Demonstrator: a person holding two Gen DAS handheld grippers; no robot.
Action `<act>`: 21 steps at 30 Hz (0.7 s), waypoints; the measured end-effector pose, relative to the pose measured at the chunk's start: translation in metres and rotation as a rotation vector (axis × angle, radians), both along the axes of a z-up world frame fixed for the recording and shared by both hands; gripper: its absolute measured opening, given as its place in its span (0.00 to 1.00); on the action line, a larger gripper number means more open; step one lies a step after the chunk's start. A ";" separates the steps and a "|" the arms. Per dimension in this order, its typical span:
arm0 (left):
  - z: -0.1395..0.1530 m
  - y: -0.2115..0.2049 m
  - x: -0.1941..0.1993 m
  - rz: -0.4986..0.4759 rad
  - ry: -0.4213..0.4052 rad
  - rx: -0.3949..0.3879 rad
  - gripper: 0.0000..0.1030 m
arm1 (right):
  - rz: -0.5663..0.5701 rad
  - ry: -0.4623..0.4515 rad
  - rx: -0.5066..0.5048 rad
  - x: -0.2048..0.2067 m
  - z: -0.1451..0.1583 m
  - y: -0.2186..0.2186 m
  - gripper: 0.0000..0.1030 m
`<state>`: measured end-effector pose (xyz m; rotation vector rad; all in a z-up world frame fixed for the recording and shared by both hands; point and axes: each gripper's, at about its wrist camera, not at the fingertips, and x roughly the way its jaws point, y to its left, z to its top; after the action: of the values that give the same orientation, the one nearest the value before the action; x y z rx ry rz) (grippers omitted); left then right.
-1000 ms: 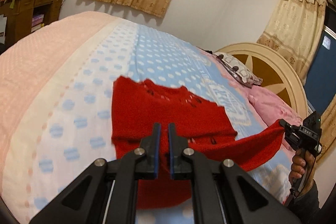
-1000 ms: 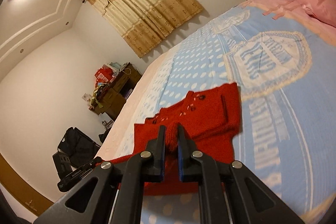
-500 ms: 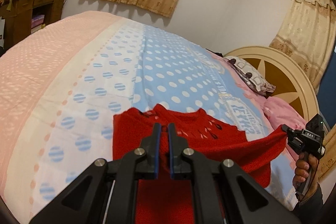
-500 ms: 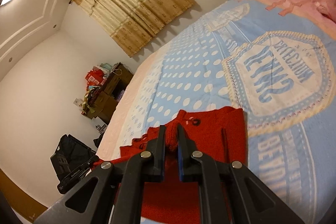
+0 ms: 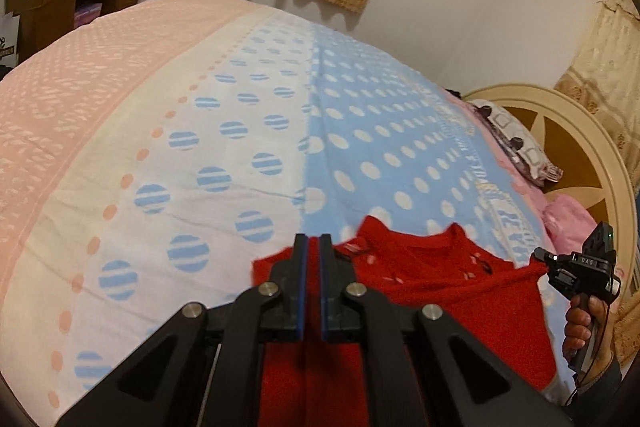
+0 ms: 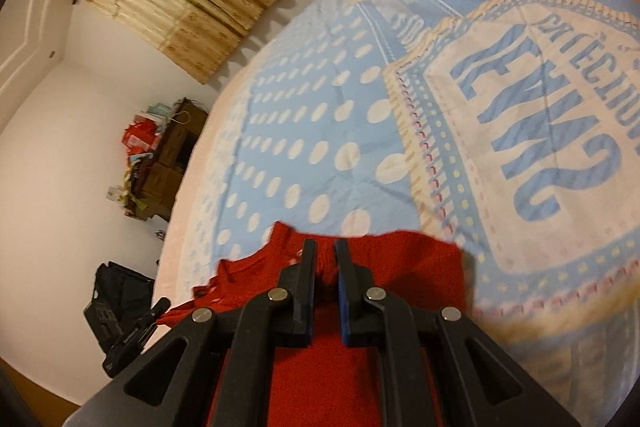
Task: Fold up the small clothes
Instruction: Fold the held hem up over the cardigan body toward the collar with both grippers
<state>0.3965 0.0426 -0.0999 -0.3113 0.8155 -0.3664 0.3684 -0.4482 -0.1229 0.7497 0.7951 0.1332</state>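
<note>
A: What does the left gripper [image 5: 313, 247] have?

B: Its jaws are nearly closed on red knit. The small red sweater [image 5: 432, 283] runs from between them outward and to the right, where the right gripper [image 5: 541, 267] pinches another edge, so the cloth hangs stretched between the two.

A: And from the right side?

B: The right gripper [image 6: 325, 255] is clamped narrow on a bunched bit of the red sweater [image 6: 400, 259]. Beyond its tips the collar end points away over the bed [image 6: 320, 99]. Off to its left, low down, the left gripper [image 6: 158, 307] shows only as a dark tip at the sweater's other edge.

A: How far along is the folding?

B: Early to middle, I'd judge. The garment is gripped at two points and partly lifted, with its far end seemingly on the blue dotted bedspread [image 5: 360, 131] ahead of both grippers. I can't see a finished fold; whether a sleeve is already tucked under I cannot tell.

A: What's left?

B: Probably laying it down doubled over, then smoothing and releasing.
</note>
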 end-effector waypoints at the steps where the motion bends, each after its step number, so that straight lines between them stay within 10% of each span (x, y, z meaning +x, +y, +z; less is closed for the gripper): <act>1: -0.002 0.001 0.003 0.005 0.004 0.003 0.04 | -0.003 0.007 -0.005 0.006 -0.003 -0.001 0.08; 8: -0.005 0.001 0.005 0.016 0.013 0.053 0.07 | 0.031 0.068 -0.128 0.030 -0.011 0.005 0.09; 10: 0.000 0.000 0.002 -0.008 0.021 0.065 0.33 | 0.036 0.080 -0.174 0.028 -0.009 0.006 0.16; 13: 0.012 -0.002 -0.014 -0.011 -0.040 0.086 0.74 | 0.039 0.048 -0.221 0.017 0.000 0.006 0.52; 21: 0.006 -0.021 -0.018 -0.080 -0.041 0.156 0.71 | 0.152 0.032 -0.222 0.013 0.000 0.019 0.52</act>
<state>0.3783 0.0219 -0.0941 -0.1251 0.8124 -0.3802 0.3813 -0.4291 -0.1233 0.4829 0.8817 0.1669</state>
